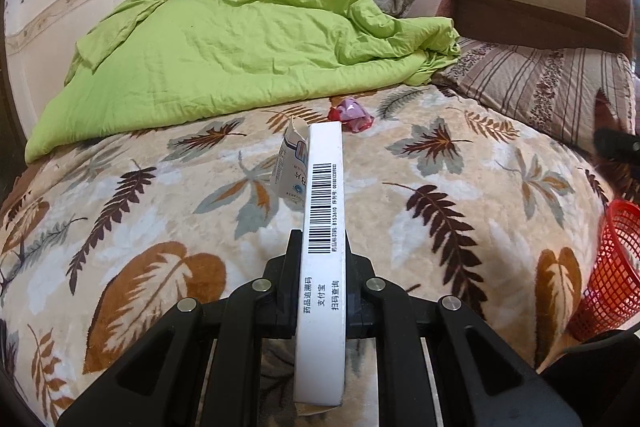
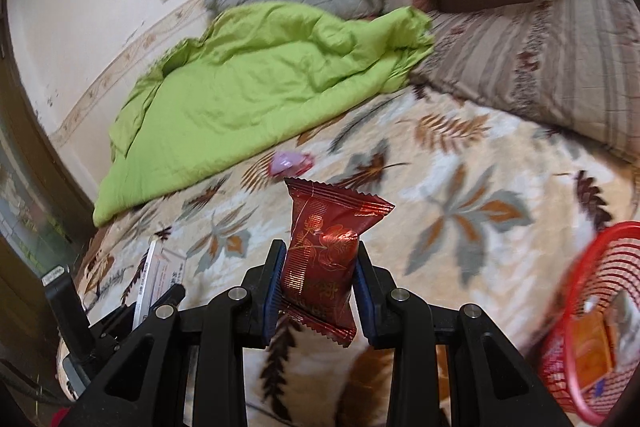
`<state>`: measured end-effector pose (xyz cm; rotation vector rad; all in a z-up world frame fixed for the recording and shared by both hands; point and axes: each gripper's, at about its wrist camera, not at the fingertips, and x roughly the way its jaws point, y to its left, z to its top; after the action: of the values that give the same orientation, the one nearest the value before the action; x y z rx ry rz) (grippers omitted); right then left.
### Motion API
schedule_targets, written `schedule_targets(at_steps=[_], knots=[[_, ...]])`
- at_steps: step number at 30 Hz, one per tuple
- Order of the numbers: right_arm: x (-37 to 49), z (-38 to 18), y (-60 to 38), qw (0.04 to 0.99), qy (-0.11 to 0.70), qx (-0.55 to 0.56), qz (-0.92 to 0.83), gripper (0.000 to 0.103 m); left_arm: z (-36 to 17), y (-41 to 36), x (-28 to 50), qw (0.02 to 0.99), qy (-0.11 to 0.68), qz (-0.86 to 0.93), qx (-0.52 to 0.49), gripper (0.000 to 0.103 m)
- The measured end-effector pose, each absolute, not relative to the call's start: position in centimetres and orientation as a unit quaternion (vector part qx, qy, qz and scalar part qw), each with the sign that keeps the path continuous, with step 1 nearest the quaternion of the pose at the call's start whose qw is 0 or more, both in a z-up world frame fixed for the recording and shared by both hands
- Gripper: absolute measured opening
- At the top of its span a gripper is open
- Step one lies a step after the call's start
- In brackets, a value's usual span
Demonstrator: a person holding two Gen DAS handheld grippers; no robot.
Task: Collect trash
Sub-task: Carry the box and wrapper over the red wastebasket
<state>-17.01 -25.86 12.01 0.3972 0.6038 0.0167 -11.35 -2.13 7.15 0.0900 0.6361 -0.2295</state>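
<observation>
Though unseen leftward, basket's orange packet (image 2: 596, 351).

both fisheye views sit just behind their own jaws, low and close over the bed (image 1: 400, 167), facing its far side and the wall. the right wrist view is rolled to one side and blurred. they share the green quilt (image 1: 224, 51) (image 2: 248, 83), the pink wrapper (image 1: 352, 113) (image 2: 290, 163) and the red basket (image 1: 612, 267) (image 2: 600, 307) at the right edge.

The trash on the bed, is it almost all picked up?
Partly. The red basket already holds some trash. The left gripper grips a white box and the right gripper a red wrapper. A small carton and pink wrapper still lie on the bed.
</observation>
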Motion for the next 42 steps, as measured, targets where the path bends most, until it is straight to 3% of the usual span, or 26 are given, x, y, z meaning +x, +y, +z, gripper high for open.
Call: schedule_targets(at_steps=[22, 42], knots=[[-28.3, 13.9, -37.8, 0.934, 0.253, 0.232, -0.102, 0.035, 13.8, -15.7, -16.9, 0.920, 0.279, -0.260, 0.093, 0.014], [-34.1, 8.9, -45.9, 0.899, 0.281, 0.275, -0.193, 0.035, 14.3, -28.5, -20.5, 0.863, 0.293, -0.387, 0.139, 0.014]])
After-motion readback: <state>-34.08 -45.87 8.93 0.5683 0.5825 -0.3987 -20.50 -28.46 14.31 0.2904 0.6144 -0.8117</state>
